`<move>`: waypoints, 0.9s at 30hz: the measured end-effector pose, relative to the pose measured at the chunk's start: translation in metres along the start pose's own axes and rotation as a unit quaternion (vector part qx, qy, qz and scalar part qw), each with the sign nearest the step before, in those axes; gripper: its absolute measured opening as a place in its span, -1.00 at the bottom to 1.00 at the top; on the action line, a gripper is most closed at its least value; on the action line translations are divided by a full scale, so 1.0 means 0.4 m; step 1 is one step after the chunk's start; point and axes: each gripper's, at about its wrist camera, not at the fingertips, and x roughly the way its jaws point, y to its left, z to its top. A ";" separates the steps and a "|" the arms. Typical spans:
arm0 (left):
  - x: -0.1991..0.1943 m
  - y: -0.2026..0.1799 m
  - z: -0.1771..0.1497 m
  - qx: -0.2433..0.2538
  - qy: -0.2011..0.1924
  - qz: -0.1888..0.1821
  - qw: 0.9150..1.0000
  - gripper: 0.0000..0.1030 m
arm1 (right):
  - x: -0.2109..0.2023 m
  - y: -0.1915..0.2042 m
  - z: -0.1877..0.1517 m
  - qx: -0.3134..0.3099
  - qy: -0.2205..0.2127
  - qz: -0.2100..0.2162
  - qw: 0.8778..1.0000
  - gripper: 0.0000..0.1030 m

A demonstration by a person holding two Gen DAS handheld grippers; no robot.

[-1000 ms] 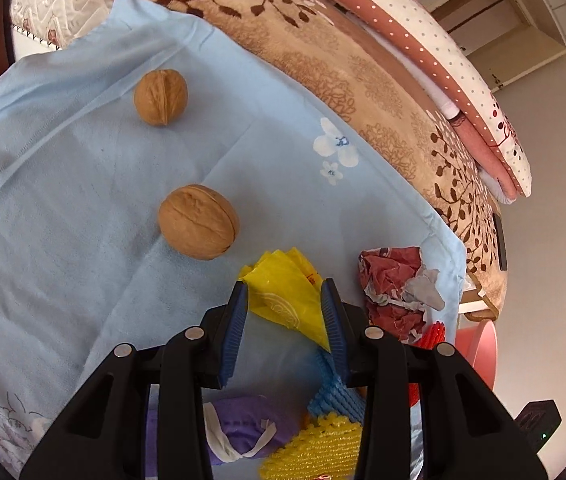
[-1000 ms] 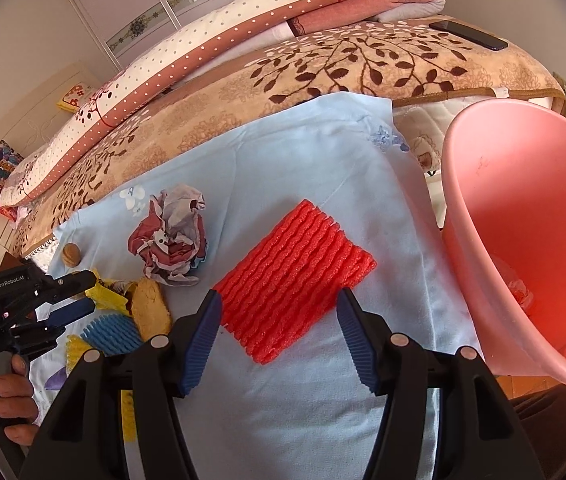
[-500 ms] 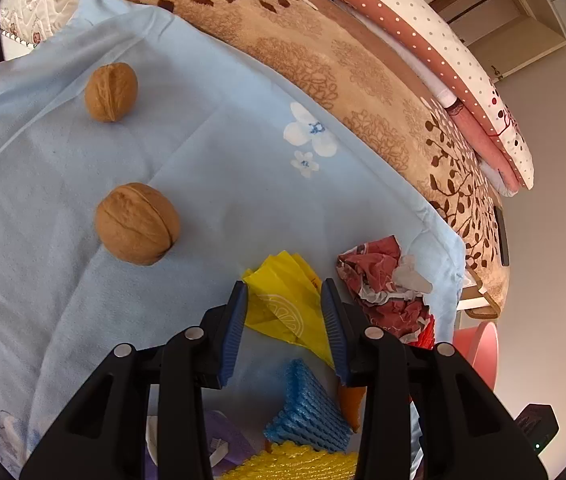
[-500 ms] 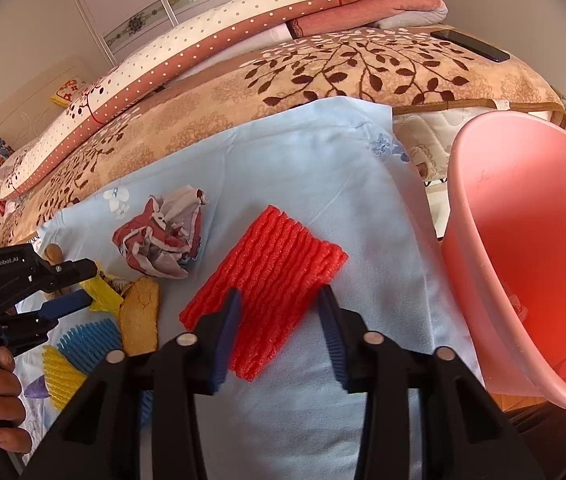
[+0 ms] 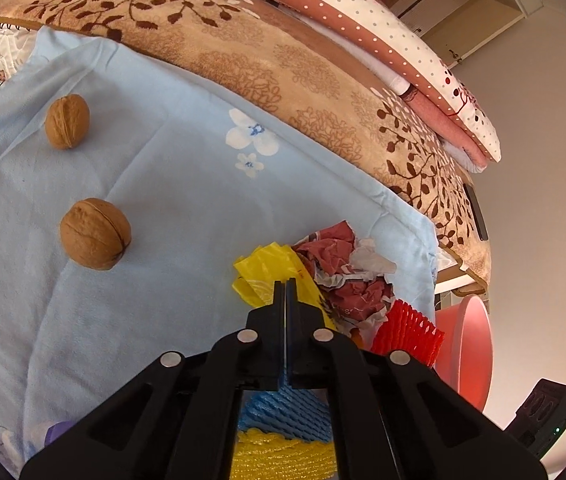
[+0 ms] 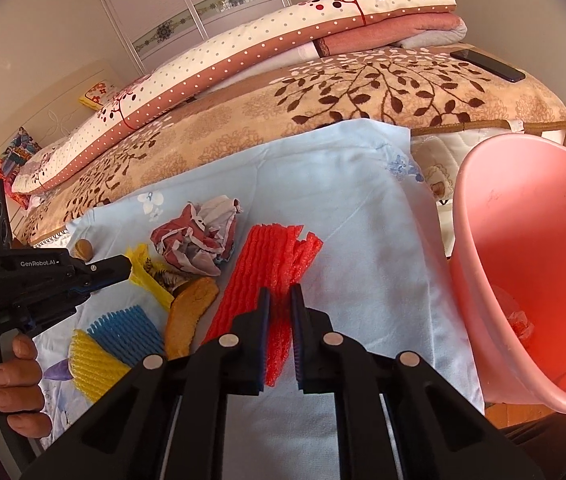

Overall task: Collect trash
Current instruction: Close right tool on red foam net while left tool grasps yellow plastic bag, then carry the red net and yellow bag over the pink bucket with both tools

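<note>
Bright, warm daylight, soft shadows, sharp focus; fisheye bending and dark corner vignetting.

A second ago both tools gaped; now the left gripper (image 5: 285, 286) has snapped shut on the yellow plastic bag (image 5: 267, 276), pinching its near edge. The right gripper (image 6: 280, 294) is closing on the red foam net (image 6: 271, 268) (bunched narrower, ridges squeezed between the pads).
</note>
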 end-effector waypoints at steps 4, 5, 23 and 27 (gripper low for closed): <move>-0.037 -0.019 -0.006 0.020 -0.020 -0.011 1.000 -1.00 | -0.038 0.005 0.006 -0.007 -0.017 0.004 1.000 -0.82; -0.043 -0.023 -0.006 0.024 -0.022 -0.014 0.999 -1.00 | -0.045 0.007 0.007 -0.009 -0.020 0.005 1.000 -0.82; 0.067 -0.017 0.008 -0.065 0.037 0.029 0.997 -0.11 | -0.089 -0.005 -0.007 -0.016 -0.037 0.014 0.999 -0.82; 0.065 -0.035 0.004 -0.040 0.017 0.041 0.998 -0.45 | -0.096 -0.018 -0.007 -0.010 -0.040 0.017 0.999 -0.82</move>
